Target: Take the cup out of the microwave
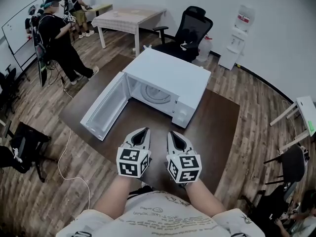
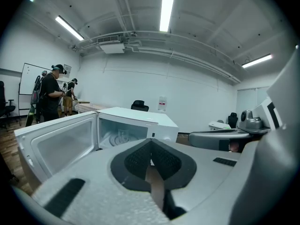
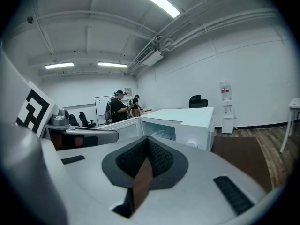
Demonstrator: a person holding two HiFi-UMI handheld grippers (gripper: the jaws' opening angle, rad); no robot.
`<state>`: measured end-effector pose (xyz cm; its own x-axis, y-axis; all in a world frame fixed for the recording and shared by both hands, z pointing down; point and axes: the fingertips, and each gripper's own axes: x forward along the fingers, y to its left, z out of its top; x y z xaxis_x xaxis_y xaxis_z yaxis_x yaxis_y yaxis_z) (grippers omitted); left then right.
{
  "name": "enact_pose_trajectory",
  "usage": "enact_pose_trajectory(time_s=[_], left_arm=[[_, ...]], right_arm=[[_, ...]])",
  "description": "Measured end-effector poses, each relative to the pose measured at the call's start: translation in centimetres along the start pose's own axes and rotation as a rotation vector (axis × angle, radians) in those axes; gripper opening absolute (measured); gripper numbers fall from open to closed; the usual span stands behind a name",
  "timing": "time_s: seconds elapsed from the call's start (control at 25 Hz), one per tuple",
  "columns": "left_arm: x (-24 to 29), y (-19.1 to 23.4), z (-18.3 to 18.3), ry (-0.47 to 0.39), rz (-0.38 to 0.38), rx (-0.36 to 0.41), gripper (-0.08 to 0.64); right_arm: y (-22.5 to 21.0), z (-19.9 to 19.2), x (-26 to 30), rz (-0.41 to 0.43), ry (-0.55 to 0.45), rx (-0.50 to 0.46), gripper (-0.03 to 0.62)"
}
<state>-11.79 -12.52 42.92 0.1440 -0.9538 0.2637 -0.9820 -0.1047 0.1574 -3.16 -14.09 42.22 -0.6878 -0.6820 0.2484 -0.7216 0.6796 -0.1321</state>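
Hovering before the open microwave (image 1: pixel 168 73), your left tool (image 1: pixel 143 131) and right tool (image 1: pixel 171 134) are both clenched, empty. Next up, I'd guess: open one and reach in for the cup (image 2: pixel 123 136).

Black office chair (image 1: pixel 190 28), water dispenser (image 1: pixel 239 36), whiteboard (image 1: pixel 20 24), person in black (image 1: pixel 55 36)
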Motion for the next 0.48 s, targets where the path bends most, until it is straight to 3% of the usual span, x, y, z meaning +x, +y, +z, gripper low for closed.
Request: enact_pose_trajectory(time_s=[0.48], left_arm=[[9.2,4.5,0.9,0.056,-0.119,0.064,0.014]], right_arm=[[-5.3,-0.5,3.0,-0.204,0.049,0.042,0.014]])
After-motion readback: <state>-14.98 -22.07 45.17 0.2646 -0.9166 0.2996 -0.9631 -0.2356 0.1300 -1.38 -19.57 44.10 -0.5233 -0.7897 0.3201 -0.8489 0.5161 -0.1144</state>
